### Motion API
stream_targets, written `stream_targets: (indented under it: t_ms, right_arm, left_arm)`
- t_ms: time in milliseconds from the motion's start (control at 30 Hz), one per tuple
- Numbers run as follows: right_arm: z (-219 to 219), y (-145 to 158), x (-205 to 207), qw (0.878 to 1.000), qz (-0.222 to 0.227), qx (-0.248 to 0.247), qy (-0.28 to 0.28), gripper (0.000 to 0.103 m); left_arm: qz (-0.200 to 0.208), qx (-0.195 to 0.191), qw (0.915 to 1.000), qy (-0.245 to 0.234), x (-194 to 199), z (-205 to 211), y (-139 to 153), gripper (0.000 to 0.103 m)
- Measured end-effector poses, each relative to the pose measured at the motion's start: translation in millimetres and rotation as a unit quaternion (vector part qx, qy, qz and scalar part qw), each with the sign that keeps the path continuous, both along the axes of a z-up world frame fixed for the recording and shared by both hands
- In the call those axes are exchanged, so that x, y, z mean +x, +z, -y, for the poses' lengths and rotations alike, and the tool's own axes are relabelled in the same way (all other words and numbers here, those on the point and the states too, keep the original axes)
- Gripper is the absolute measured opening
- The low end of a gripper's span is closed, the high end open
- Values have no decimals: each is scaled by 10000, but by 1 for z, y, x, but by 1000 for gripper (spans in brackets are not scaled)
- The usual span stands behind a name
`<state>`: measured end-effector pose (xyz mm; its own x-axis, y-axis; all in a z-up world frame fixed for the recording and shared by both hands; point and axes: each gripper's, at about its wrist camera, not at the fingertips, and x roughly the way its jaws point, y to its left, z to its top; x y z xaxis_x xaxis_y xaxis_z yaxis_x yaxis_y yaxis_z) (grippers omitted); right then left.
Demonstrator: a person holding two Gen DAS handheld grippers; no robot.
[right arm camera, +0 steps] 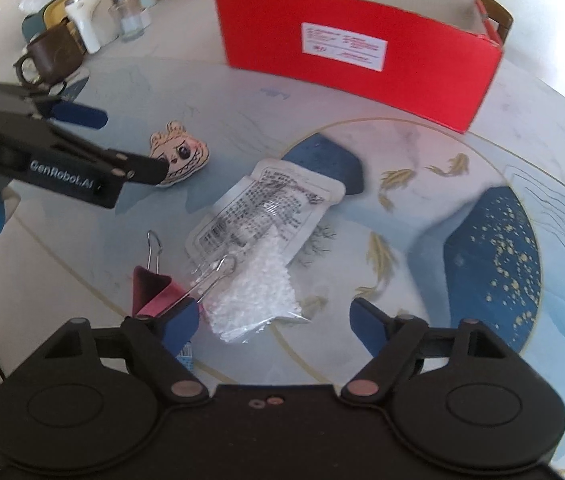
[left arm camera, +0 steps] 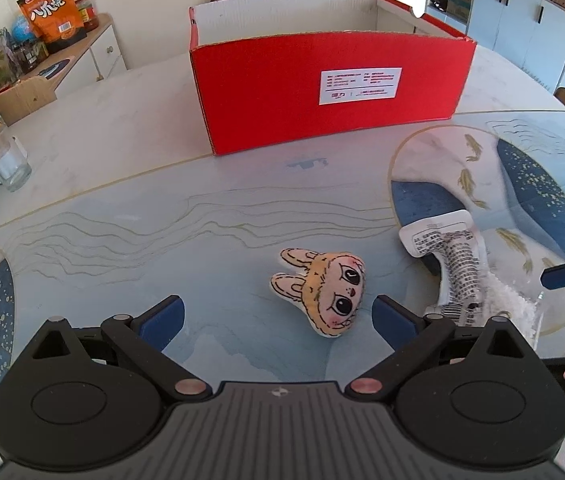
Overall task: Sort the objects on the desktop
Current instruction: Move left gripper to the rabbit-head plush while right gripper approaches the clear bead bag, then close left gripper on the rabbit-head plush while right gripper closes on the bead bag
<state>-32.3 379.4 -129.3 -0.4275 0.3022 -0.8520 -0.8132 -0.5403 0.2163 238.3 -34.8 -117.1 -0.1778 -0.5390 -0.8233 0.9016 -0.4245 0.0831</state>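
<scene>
A bunny-eared plush face (left arm camera: 320, 294) lies on the table just ahead of my open left gripper (left arm camera: 278, 318), between its fingers; it also shows in the right wrist view (right arm camera: 180, 154). A clear bag of white granules with a printed label (right arm camera: 258, 236) lies in front of my open right gripper (right arm camera: 272, 322); it also shows at the right in the left wrist view (left arm camera: 462, 276). A pink binder clip (right arm camera: 154, 288) rests by the right gripper's left finger. An open red box (left arm camera: 330, 84) stands at the back of the table, also in the right wrist view (right arm camera: 358, 56).
A glass (left arm camera: 4, 162), snack bags and clutter stand at the far left. A brown mug (right arm camera: 52, 56), a white dispenser and a glass sit at the back left. The left gripper's body (right arm camera: 62, 168) reaches in from the left. A chair back (right arm camera: 498, 12) shows behind the box.
</scene>
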Motion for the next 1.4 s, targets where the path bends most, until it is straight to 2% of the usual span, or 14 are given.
stream_targets:
  t_ms: [167, 300, 367, 433, 600, 900, 1100, 1400]
  right_arm:
    - [-3, -2, -6, 9999, 7, -6, 102, 77]
    - [-5, -4, -11, 9998, 71, -43, 180, 70]
    - [-4, -5, -14, 9996, 113, -62, 244, 63]
    - [-2, -6, -18, 9993, 168, -34, 345, 63]
    - [1, -5, -25, 9985, 280, 79, 455, 60]
    - [3, -2, -27, 9983, 397, 60, 429, 52]
    - [5, 0, -21, 9986, 362, -24, 381, 42]
    - [7, -1, 3, 9991, 406, -129, 65, 32]
  left_arm:
    - [-31, 24, 10000, -6, -3, 3, -3, 100]
    - [-41, 61, 10000, -34, -6, 5, -5, 93]
    - [-17, 80, 9999, -69, -8, 5, -6, 89]
    - [24, 107, 9999, -125, -11, 7, -8, 82]
    - [130, 76, 9995, -275, -18, 8, -11, 78]
    - [219, 84, 9983, -533, -26, 5, -16, 54]
    - [187, 106, 9982, -552, -26, 5, -15, 51]
    - [108, 165, 9987, -468, -17, 5, -15, 49]
